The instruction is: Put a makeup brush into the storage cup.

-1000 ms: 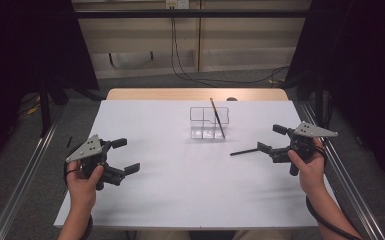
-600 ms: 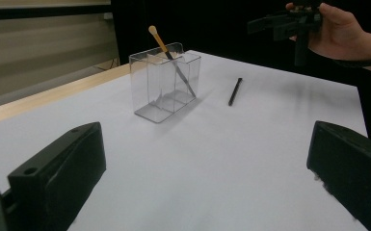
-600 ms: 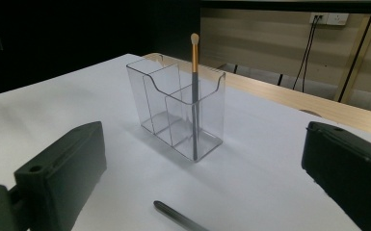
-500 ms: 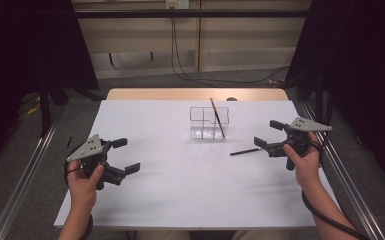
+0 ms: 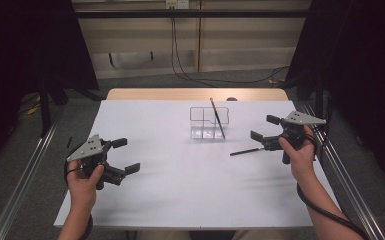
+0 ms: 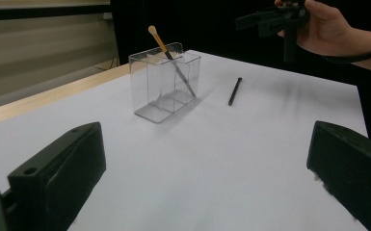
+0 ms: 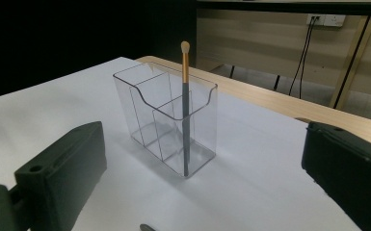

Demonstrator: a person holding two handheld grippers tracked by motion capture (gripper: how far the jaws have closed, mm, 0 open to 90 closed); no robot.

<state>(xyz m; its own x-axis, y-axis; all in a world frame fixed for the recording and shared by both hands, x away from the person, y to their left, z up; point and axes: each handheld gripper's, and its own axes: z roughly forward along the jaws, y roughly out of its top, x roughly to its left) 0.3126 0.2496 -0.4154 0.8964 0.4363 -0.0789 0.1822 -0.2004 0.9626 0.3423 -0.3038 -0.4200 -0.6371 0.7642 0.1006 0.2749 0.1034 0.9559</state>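
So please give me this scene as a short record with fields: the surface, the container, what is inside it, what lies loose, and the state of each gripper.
surface: white table
container: clear organizer, upright, with compartments
inside: brush leaning in the organizer, tip up
loose: black pen flat on the table, right of the organizer
left gripper: open, holds nothing, over the table's left part
right gripper: open, holds nothing, next to the pen

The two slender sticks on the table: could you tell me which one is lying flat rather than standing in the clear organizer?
The all-black stick lies flat on the white table near the right gripper. The other, a brush with a tan tip, stands in the clear organizer.
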